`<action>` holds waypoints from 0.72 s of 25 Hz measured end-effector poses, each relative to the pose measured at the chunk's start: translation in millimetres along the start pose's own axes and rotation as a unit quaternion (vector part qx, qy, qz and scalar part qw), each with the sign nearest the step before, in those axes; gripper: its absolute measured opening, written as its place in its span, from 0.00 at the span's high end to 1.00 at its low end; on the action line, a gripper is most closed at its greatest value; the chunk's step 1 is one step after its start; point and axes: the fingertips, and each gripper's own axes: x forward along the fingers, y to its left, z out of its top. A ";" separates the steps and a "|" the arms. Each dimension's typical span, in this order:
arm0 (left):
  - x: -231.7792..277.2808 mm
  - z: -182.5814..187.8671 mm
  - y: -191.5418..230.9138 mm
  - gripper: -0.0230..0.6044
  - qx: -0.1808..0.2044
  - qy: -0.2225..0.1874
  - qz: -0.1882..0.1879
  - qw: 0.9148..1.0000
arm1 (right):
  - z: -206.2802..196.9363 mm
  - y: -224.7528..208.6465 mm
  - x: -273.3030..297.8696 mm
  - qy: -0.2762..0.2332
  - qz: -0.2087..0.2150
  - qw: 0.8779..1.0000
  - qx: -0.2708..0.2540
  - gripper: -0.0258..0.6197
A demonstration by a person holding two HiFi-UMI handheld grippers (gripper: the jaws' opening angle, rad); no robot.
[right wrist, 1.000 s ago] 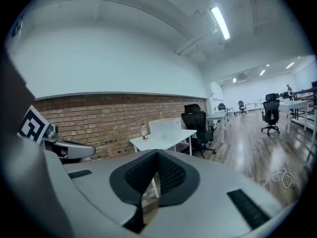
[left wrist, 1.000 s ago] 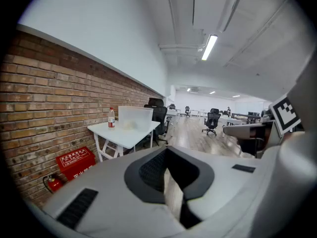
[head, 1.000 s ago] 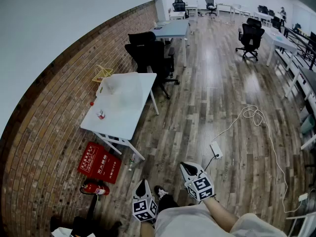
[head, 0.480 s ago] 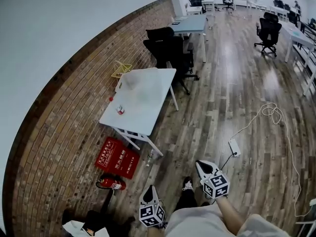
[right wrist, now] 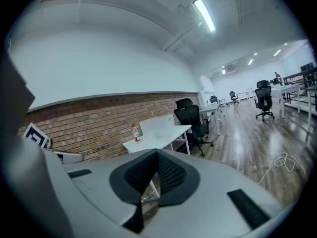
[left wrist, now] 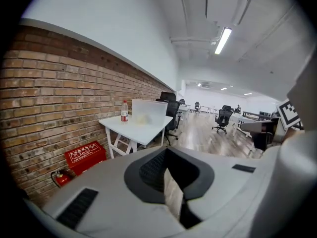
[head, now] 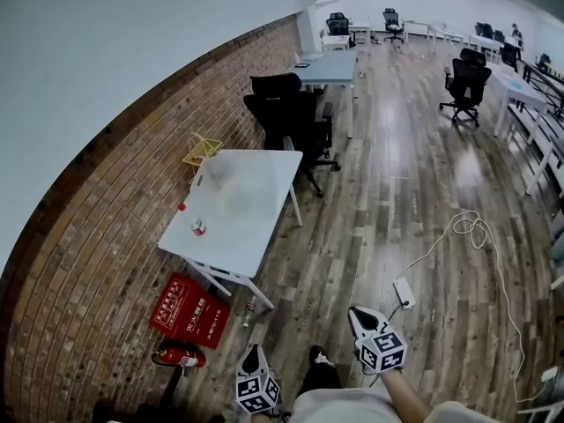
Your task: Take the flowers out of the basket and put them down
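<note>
1. A translucent white bin (head: 236, 181) stands on the far half of the white bench (head: 256, 236), which is set against the brick wall.
2. In the left gripper view a pale yellowish clump (left wrist: 143, 118) lies inside that bin. It is too small for me to say whether it is the flowers.
3. A yellow wire basket (head: 201, 148) sits tilted by the wall just past the bench's far corner. I cannot tell what is in it.
4. A bottle with a red label (head: 199, 227) stands upright near the bench's wall-side edge, apart from the bin.
5. On the floor under the bench's near end lies a red box (head: 189, 309), with a fire extinguisher (head: 181, 356) just beside it.
6. The left tongs (head: 253, 352) are pressed together with nothing between them.
7. The right tongs (head: 357, 315) are likewise pressed together and empty.
8. Both tongs are well apart from the bench, low at the bottom of the head view.
9. Compared with a second ago, both tongs sit lower in the head view, and the right one has moved further right.
10. The bench has shifted about in the frame as the head camera swung.
11. The bin, the bottle and the wire basket keep the same places relative to the bench.
</note>
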 end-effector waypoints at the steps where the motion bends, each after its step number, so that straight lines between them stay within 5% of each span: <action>1: 11.3 6.0 1.0 0.93 -0.001 -0.003 -0.003 1.000 | 0.9 -2.7 10.0 0.008 -0.003 1.000 -0.004 0.94; 13: 122.2 89.0 35.1 0.93 -0.038 -0.005 -0.011 0.999 | 60.8 25.3 170.5 0.057 0.049 0.996 -0.043 0.94; 18: 176.8 170.9 50.9 0.93 -0.020 -0.041 -0.020 0.999 | 130.4 16.8 251.0 0.031 0.027 0.999 -0.035 0.94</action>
